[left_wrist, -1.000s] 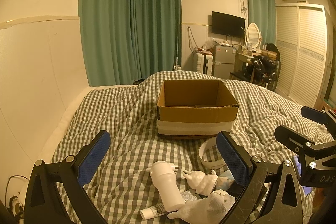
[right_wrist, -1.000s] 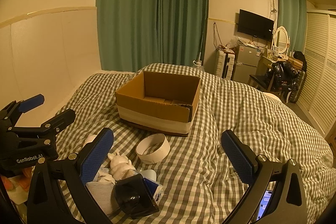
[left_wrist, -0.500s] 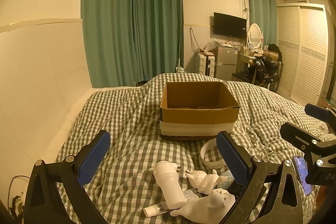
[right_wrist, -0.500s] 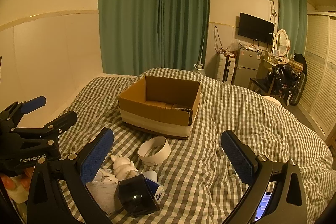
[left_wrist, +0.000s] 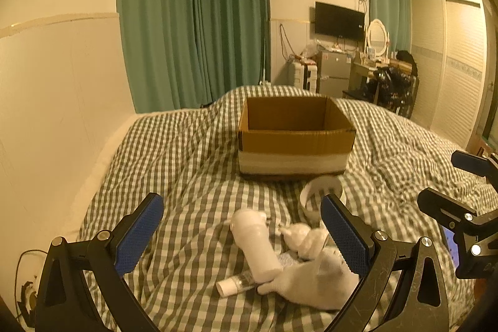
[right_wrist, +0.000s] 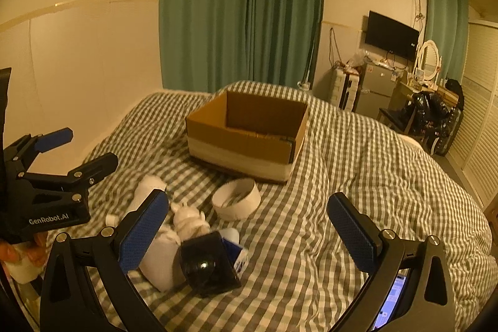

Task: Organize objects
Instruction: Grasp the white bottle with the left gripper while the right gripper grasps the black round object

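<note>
An open cardboard box (left_wrist: 295, 136) (right_wrist: 249, 133) stands on the checked bed. In front of it lie a white tape ring (left_wrist: 320, 195) (right_wrist: 236, 198), a white bottle (left_wrist: 255, 241), a small white tube (left_wrist: 233, 285), a white figurine (left_wrist: 302, 238) (right_wrist: 186, 217), a white glove (left_wrist: 320, 279) and a black box-shaped object (right_wrist: 208, 263). My left gripper (left_wrist: 239, 238) is open and empty above the bottle. My right gripper (right_wrist: 249, 235) is open and empty above the pile and ring.
A wall runs along the bed's left side. A phone (right_wrist: 389, 304) lies on the bed at the lower right. Green curtains, a fridge, a dresser and wardrobe doors stand beyond the bed. The bedcover (right_wrist: 358, 164) is rumpled.
Both grippers have drawn back and lowered slightly, so the box and pile sit a little lower in both views. Nothing was grasped.
</note>
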Tool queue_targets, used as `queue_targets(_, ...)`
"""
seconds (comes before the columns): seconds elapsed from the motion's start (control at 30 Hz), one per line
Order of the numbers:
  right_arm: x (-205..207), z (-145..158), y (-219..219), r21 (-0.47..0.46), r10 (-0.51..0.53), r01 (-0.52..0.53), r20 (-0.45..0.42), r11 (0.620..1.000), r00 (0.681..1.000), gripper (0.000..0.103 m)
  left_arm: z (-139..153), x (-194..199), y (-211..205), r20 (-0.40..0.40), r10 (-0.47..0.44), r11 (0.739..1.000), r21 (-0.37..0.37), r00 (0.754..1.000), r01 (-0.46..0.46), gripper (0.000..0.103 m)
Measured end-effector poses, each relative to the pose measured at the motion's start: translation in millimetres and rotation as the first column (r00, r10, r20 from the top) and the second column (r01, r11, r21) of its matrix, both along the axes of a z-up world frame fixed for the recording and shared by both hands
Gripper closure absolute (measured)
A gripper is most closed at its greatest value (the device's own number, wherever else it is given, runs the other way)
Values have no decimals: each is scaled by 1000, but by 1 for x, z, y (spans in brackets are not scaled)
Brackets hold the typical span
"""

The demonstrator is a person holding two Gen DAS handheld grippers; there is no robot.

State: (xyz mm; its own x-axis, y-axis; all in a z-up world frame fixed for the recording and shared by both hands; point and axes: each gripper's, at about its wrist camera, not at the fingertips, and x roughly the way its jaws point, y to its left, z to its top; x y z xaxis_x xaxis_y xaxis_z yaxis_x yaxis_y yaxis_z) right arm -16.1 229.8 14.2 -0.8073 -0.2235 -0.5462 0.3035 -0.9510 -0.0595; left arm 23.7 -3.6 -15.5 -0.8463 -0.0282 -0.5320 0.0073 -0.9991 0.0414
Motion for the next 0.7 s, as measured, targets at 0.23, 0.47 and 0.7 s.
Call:
queue_targets(0.23, -2, -31, -4, 49, 17, -21, 85, 999, 996, 0, -21, 1, 1, 57, -23, 1000, 5, 998, 23, 0)
queue_targets(0.47, -1, -62, -15, 67, 76, -89, 172, 994, 982, 0, -43, -11, -2, 111, -15, 1000, 12, 994, 14, 0)
queue_targets(0.7, -5, -86, -22, 81, 104, -126, 236, 989, 966, 22, -68, -31, 1, 182, -36, 999, 34, 983, 31, 11)
